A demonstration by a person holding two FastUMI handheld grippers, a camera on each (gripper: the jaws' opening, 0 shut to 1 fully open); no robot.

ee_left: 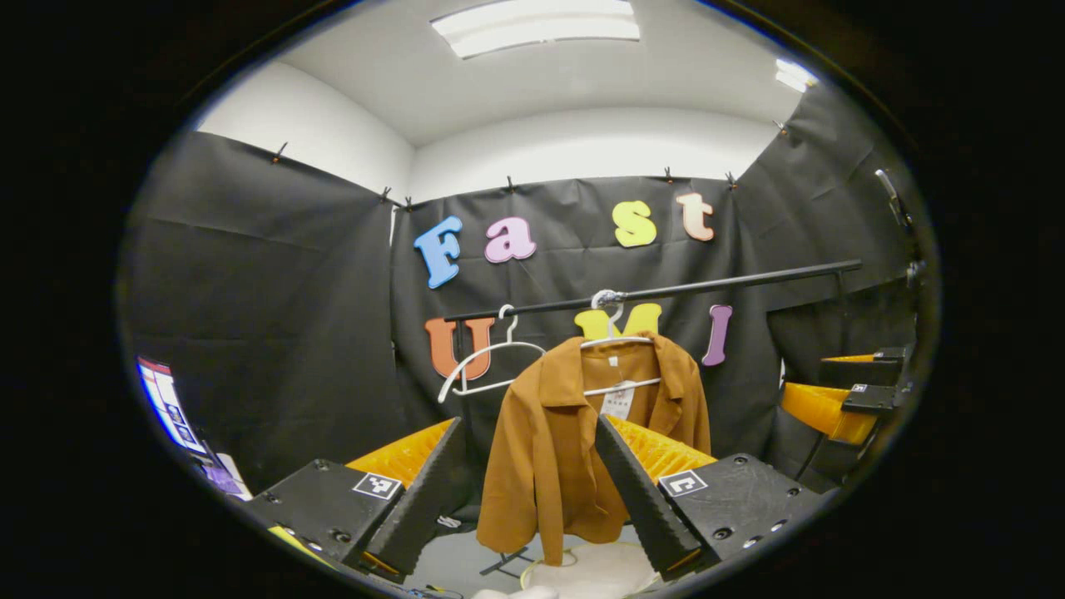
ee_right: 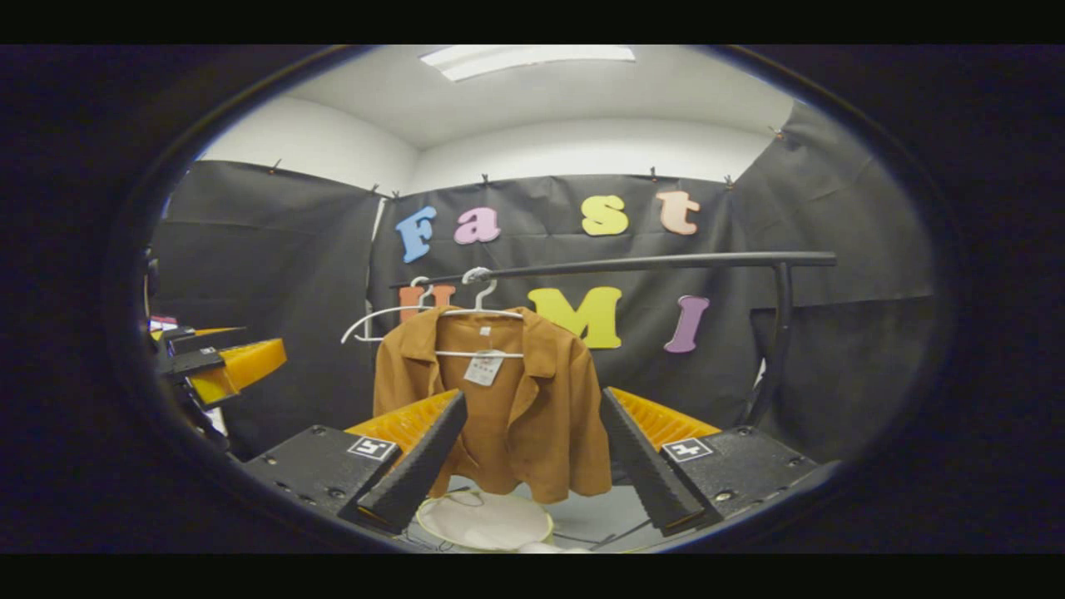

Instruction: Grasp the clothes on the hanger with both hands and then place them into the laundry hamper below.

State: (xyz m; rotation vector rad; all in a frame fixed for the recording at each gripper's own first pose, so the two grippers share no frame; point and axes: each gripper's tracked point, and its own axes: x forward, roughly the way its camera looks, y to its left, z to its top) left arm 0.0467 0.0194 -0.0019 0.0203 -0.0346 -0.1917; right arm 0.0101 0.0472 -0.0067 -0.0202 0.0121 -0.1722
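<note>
Black cloth walls back a rail (ee_right: 632, 264) where the brown jacket (ee_right: 499, 399) hangs limp on a white hanger (ee_right: 478, 312), hamper (ee_right: 482, 517) at six o'clock below; soft and light, it is best pinched at both shoulders by the spread-apart, empty left gripper (ee_left: 524, 491) and right gripper (ee_right: 532, 466).

Bright white rectangular ceiling light panel (ee_left: 537, 25) overhead, even lighting, sharp centre, strong fisheye bending, softer darker edges

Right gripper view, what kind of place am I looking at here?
Probably a small staged booth for laundry practice, not a home: black cloth walls, a clothes rail holding a brown jacket on a hanger, and a laundry hamper below it.
</note>
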